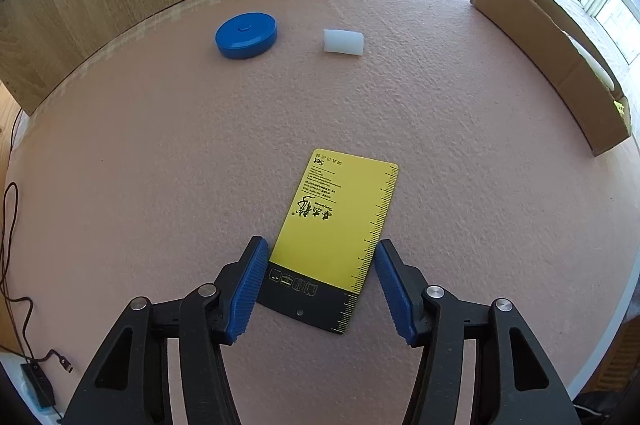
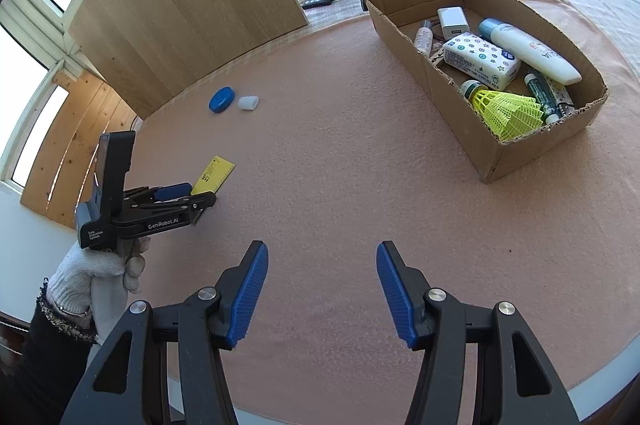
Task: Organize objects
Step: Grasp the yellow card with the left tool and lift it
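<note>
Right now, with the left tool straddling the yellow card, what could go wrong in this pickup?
1. The yellow card lies flat on the pink mat, so the left tool may close on the edges and slide over it rather than lift it.
2. The card sits skewed between the fingers, so a squeeze could twist it out.
3. The box is already crowded; a dropped card might perch on the shuttlecock.

The flat yellow-and-black ruler card [image 2: 213, 175] is half hidden behind the left gripper [image 2: 192, 199]; its print is too small to read.
</note>
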The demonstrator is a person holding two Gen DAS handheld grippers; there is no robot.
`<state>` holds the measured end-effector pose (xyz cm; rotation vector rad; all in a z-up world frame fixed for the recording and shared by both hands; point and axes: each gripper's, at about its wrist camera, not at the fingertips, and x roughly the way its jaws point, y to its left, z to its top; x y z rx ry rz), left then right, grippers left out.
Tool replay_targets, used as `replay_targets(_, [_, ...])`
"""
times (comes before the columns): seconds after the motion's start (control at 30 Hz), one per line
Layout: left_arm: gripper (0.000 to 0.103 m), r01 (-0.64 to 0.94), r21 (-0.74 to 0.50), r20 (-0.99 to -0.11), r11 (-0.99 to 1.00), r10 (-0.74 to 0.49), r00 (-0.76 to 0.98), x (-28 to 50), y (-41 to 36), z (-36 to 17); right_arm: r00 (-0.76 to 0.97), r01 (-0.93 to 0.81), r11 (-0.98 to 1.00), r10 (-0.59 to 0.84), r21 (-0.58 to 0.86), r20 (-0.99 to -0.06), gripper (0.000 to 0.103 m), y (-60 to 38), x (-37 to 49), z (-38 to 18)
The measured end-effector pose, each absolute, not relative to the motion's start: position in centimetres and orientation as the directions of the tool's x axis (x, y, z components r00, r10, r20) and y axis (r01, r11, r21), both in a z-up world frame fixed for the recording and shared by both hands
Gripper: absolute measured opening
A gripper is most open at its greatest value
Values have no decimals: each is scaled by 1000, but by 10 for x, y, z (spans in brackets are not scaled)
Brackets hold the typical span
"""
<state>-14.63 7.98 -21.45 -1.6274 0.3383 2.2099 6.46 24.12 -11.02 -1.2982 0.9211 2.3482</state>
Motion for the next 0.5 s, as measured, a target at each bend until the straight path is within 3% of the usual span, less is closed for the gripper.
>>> replay_targets(0.23, [58,-402,-71,-944,-913,192,-268,-141,82,-206,-551,-539,-749,-32,385,-834,53,246,68,-108])
replay_targets(0.27, [40,-404,-75,-942,-912,198,-272,-140,83,-203,-551,-538,-752,-28,381,-834,53,247,69,-108])
replay_targets(0.3, [32,-403,-75,-941,-912,199,-274,-139,85,-200,-550,-539,-754,-22,375,-835,53,248,70,-107])
replay_targets(0.5, [34,-444,-54,-941,-894,194,-277,-140,103,-197,-547,-542,-752,-23,375,-837,53,254,76,-109])
